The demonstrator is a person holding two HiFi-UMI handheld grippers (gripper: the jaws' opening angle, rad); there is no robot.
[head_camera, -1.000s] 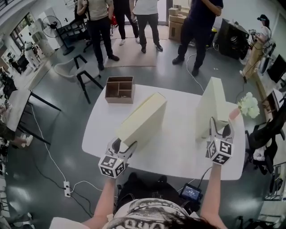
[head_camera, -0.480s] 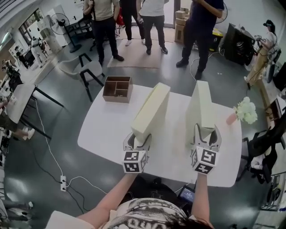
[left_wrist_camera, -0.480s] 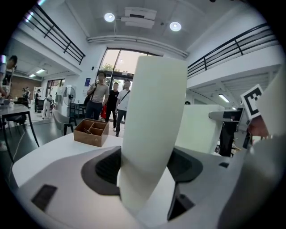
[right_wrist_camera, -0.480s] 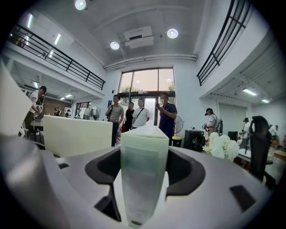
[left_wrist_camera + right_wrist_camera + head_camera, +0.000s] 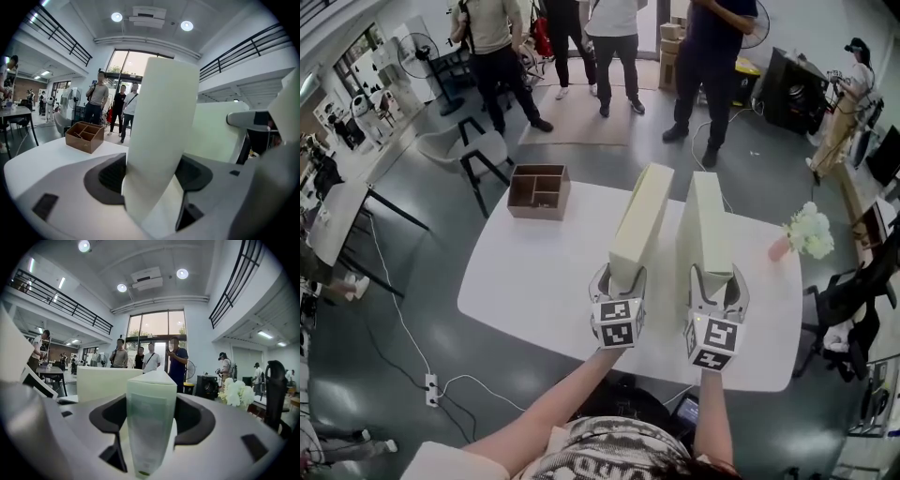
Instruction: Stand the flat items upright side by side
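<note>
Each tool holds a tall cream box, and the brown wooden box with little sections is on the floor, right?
No. The brown wooden sectioned box sits on the white table, not the floor, as the head view shows. The rest is right.

Head camera looks steeply down on the white table (image 5: 534, 281); cameras riding the left gripper (image 5: 621, 274) and right gripper (image 5: 717, 276) sit close behind the jaws, facing out across it toward the bystanders (image 5: 99, 101) all three views share

Glossy grey floor (image 5: 609, 155), tall windows (image 5: 154, 326)
</note>
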